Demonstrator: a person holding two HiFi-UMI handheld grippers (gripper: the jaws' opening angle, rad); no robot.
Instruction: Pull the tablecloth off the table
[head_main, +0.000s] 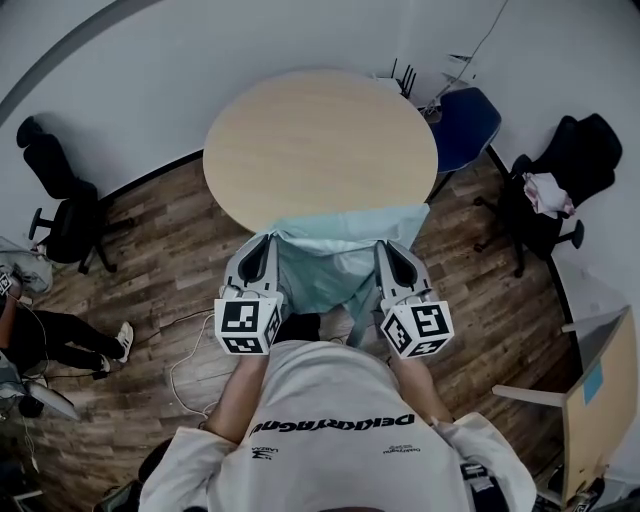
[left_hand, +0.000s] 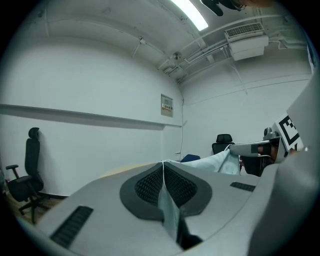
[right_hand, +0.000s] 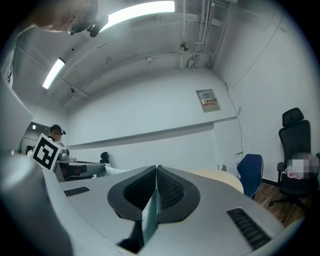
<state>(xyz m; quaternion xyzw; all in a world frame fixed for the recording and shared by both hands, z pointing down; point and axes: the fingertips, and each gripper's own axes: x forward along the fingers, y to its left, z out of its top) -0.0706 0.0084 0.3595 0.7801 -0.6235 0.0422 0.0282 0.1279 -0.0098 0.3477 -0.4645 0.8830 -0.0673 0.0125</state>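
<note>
A pale mint tablecloth (head_main: 340, 245) hangs off the near edge of the round beige table (head_main: 320, 140); most of the tabletop is bare. My left gripper (head_main: 270, 238) is shut on the cloth's near left corner, and a thin fold of cloth (left_hand: 167, 207) runs between its black pads. My right gripper (head_main: 385, 245) is shut on the near right corner, with cloth (right_hand: 150, 215) pinched between its pads. Both grippers are held up at table height and point about level. The cloth sags between them, down in front of the person.
A blue chair (head_main: 465, 125) stands at the table's far right and a black office chair (head_main: 545, 190) further right. Another black office chair (head_main: 60, 205) stands at the left. A white cable (head_main: 185, 355) lies on the wooden floor. A desk corner (head_main: 600, 380) is at the right.
</note>
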